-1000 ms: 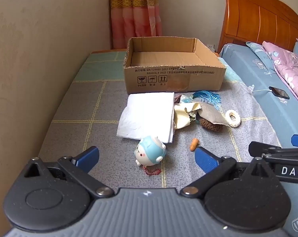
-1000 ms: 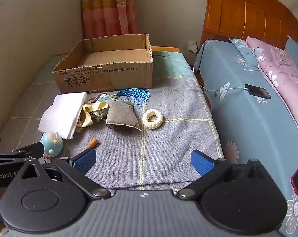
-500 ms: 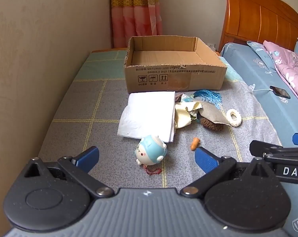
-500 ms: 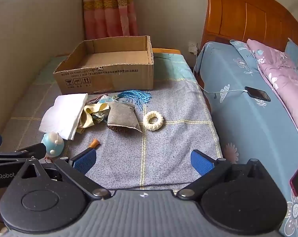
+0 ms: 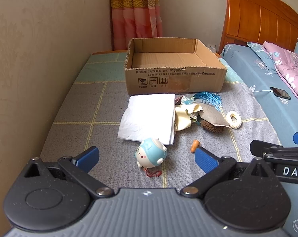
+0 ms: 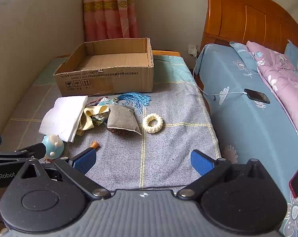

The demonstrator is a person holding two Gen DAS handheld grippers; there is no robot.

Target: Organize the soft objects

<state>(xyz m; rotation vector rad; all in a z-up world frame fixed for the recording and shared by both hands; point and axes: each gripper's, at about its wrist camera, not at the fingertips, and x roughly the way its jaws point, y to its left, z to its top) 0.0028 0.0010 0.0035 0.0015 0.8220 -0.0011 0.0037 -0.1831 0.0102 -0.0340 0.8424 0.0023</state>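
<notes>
1. We see both grippers wide open w/ nothing held: left gripper (image 5: pixel 147 156) hovers low over the grey blanket (image 5: pixel 109 158), right gripper (image 6: pixel 142 161) beside it, also over the blanket
2. Cardboard box (image 5: pixel 174 79) sits at the far end, empty as far as we can tell; prob the drop spot for the soft stuff
3. Soft items lie in a loose pile just in front of the box: white folded cloth (image 5: pixel 149 116), yellow cloth (image 5: pixel 185 116) touching its right edge, grey pouch (image 6: pixel 122 119) partly over a brown knit piece (image 5: pixel 212 127), blue tassel (image 6: pixel 136 98) behind the pouch, cream scrunchie (image 6: pixel 153 122) just right of the pouch, apart from it
4. Blue-white plush toy (image 5: pixel 150 155) lies nearest, between the left gripper's fingers in that view, touching the white cloth's near corner; red cord under it. Small orange bit (image 5: pixel 194 145) just by the left gripper's right finger (image 5: pixel 205 159)
5. Handling, our guess: all light & squashy, no breakage risk. Toy is round so may roll or squirt out, so pinch across its middle, firm close. Cloths are limp & will unfold, so grab at a bunched edge or fold, not flat. Scrunchie: pinch one side of the ring. Tassel: take by the head, strands will slip
6. Phone (image 6: pixel 256 95) on the bed (image 6: pixel 247 128) is well apart, not our concern
</notes>
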